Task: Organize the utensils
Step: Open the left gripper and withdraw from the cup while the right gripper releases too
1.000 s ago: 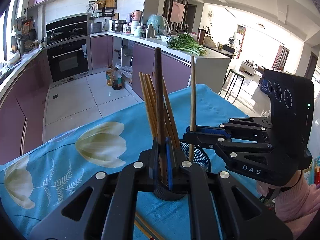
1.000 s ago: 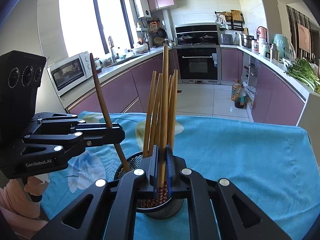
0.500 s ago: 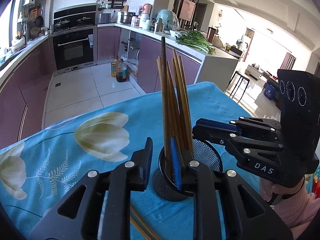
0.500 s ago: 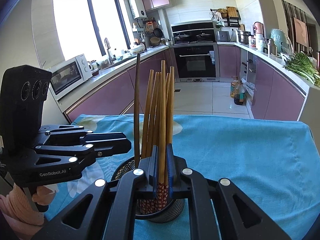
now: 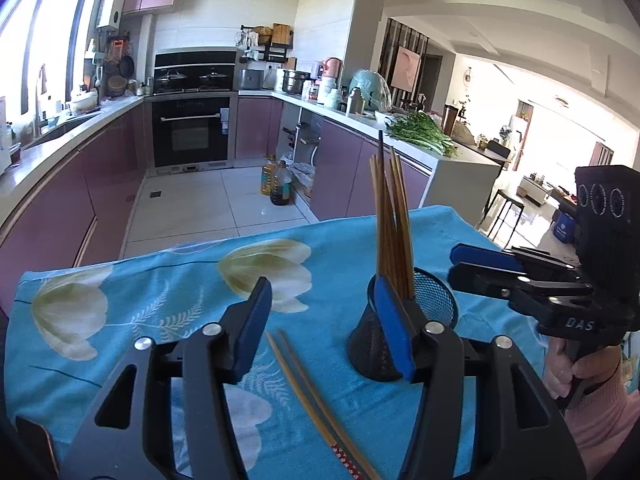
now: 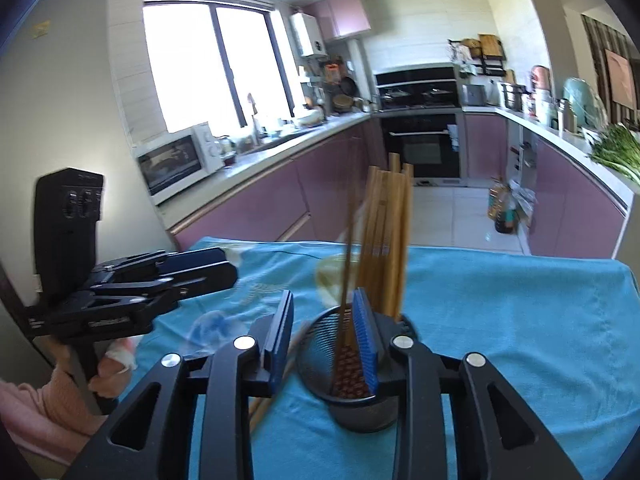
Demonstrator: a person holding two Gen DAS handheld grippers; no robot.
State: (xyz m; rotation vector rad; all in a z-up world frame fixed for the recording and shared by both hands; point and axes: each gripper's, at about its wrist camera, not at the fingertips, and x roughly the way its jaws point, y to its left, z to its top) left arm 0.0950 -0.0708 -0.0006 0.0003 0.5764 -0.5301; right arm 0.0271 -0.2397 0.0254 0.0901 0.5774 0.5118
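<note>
A black mesh holder (image 5: pixel 436 304) stands on the blue flowered cloth with several wooden chopsticks (image 5: pixel 390 232) upright in it. My left gripper (image 5: pixel 324 324) is to its left, jaws opening, and nothing is gripped. Two loose chopsticks (image 5: pixel 312 392) lie on the cloth below the gap. My right gripper (image 6: pixel 324 336) hovers at the near rim of the holder (image 6: pixel 360 404), jaws opening. A blurred dark chopstick (image 6: pixel 346 276) stands free between its pads, its foot in the holder. The other sticks (image 6: pixel 388 240) lean behind it. Each gripper shows in the other's view, right gripper (image 5: pixel 464 266) and left gripper (image 6: pixel 224 268).
The blue cloth (image 5: pixel 160 292) covers the table, whose far edge drops to the tiled kitchen floor (image 5: pixel 192 208). Hands in pink sleeves (image 5: pixel 592 412) hold the grippers at both sides. Purple cabinets and an oven stand well beyond.
Both grippers were shut on a chopstick over the holder and have let go. The sticks now stand in the holder. My left gripper has slid left, off the holder.
</note>
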